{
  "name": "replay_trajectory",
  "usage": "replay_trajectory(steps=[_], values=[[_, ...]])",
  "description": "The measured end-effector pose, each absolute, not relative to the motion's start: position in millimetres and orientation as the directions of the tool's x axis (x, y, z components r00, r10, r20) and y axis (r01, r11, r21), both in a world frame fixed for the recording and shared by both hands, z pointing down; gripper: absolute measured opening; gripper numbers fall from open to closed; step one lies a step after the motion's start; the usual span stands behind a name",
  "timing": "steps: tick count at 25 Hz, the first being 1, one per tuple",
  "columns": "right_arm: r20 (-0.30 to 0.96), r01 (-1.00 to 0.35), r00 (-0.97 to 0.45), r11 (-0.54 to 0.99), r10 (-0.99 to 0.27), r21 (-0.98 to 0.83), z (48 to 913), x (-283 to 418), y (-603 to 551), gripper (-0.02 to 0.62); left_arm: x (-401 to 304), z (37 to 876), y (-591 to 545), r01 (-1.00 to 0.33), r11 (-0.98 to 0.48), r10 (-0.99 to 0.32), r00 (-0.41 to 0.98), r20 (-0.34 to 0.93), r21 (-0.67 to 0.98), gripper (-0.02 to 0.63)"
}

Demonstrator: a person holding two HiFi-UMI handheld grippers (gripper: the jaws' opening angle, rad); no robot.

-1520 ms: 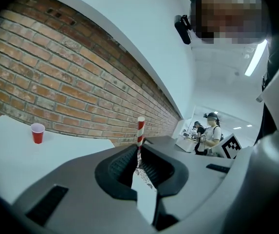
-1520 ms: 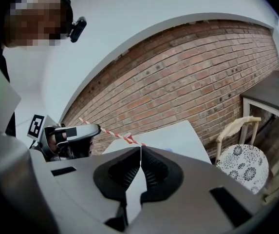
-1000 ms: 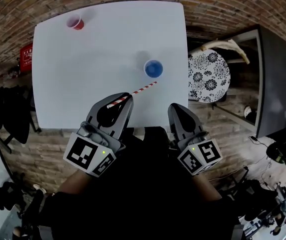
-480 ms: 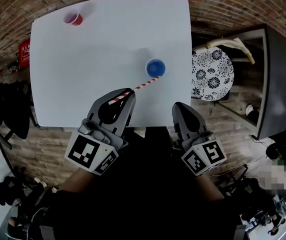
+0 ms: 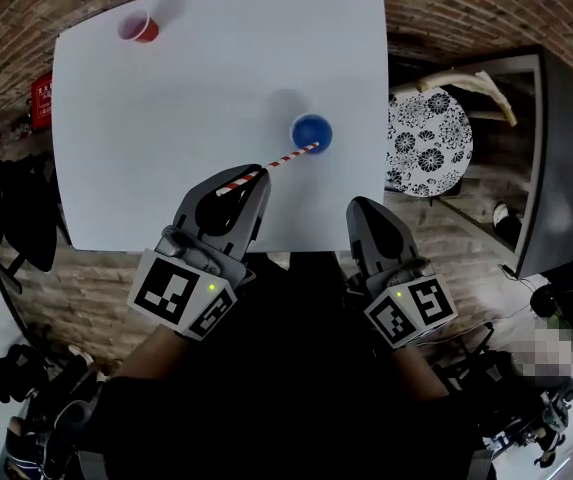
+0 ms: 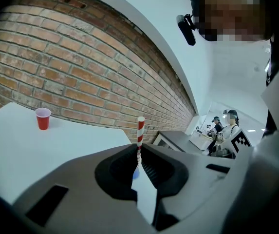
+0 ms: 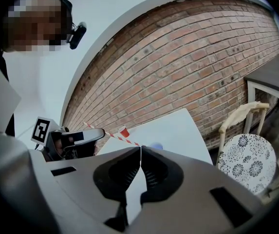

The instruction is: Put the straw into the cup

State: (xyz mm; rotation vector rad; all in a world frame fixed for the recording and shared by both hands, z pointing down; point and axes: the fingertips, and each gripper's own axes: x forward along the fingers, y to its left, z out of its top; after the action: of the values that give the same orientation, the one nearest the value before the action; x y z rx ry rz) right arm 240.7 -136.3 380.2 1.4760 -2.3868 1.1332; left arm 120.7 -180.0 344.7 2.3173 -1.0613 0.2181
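1. A red cup stands upright at the far left corner of the white bench, well apart from everything else. In the left gripper view it shows against the brick wall. Its inside cannot be made out.
2. The left gripper hangs over the near edge of the bench. Its fingers are clamped on the red-and-white striped straw close to the straw's near end. In its own view the straw rises from between the pressed fingertips.
3. The straw slants away to the right, off the bench surface. Its far end meets the near rim of the blue cup; whether the tip is inside cannot be told.
4. The blue cup stands upright near the middle right of the bench, and only blue shows within it.
5. The right gripper sits at the near edge, to the right of the straw and apart from it. Its fingers are together with nothing between them.
6. Off the bench's right edge stands a round seat with a black floral pattern.
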Motion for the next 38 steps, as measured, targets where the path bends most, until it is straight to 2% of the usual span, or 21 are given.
replay_trajectory(steps=[38], values=[[0.502,-0.798,-0.525,0.192,-0.687,-0.572,418.3,243.8,-163.9,0.028,133.5,410.9,-212.7,-0.753,-0.477,-0.603,0.656,0.454,0.454,0.037]])
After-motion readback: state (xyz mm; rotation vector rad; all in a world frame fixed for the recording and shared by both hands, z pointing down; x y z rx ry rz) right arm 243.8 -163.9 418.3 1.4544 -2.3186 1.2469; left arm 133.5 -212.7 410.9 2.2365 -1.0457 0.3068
